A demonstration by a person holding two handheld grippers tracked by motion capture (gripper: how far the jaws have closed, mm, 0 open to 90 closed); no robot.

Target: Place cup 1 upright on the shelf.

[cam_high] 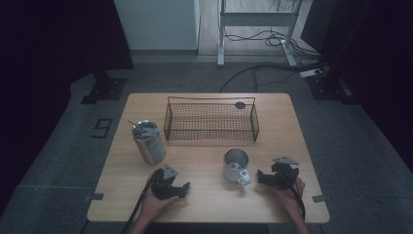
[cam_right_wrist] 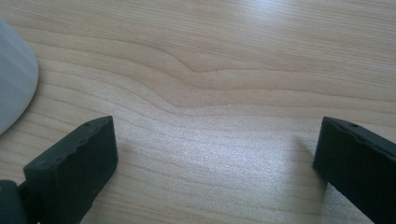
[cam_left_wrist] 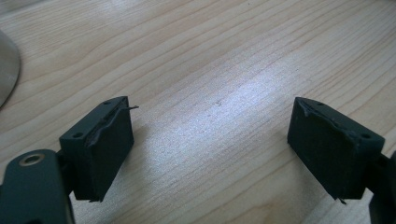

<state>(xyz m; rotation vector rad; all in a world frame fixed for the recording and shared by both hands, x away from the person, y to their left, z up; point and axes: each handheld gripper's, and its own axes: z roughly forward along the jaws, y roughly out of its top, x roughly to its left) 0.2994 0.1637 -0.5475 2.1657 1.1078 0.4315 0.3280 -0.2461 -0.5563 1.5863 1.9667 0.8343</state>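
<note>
Left jaws: the left gripper (cam_high: pixel 171 187) has its jaws spread wide with nothing between them, just bare bench (cam_left_wrist: pixel 224 60) below.
Right jaws: the right gripper (cam_high: pixel 273 176) is also spread wide and holds nothing; its jaws point left toward the mug.
Mug: the mug (cam_high: pixel 236 165) stands upright on the near half of the bench, just left of the right gripper, mouth up, handle turned toward the near right. Its pale wall shows at the left edge of the right gripper view (cam_right_wrist: pixel 14 77).
Tumbler: the tumbler (cam_high: pixel 148 141) stands upright at the left, just beyond the left gripper, lid on with a straw; its metal edge shows at the left edge of the left gripper view (cam_left_wrist: pixel 7 70).
Basket: the wire basket (cam_high: pixel 210 122) sits toward the far side, its long axis across the bench, apparently holding nothing but a dark tag on its far rim.
Key relation: the right gripper is much the nearer to the mug, whose handle faces it; the left is nearer the tumbler.
Likely move: a short reach leftward by the right gripper to the mug's handle or rim, in my judgement.
Room: open bench lies between the two grippers and between mug and basket; the near edge is close behind both hands.
</note>
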